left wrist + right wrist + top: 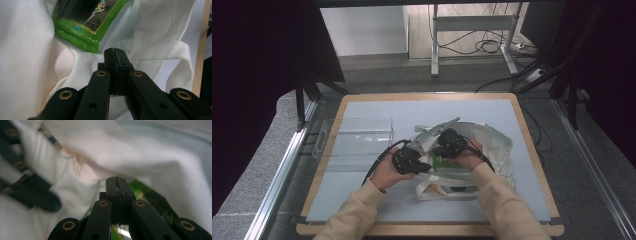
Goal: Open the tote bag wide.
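While both grippers' fingers (pixel 113 53) are closed empty, the white bag (pixel 492 140) holds a green packet (pixel 85 22).

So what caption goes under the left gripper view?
Shut claw over a white cloth bag with a green snack packet inside.

A clear plastic tray (pixel 354 137) sat at the left of the worktop (pixel 512 112), partly over its edge, with a handle slot at its left end. The worktop carried a pale blue-grey mat within a light wooden border. Beyond its far edge stood the grey metal legs of a frame (pixel 472 30) on the floor, with black cables (pixel 484 46) looped beneath it. Dark curtains (pixel 257 55) hung at both sides, and metal rails (pixel 279 175) ran along the floor beside the worktop.
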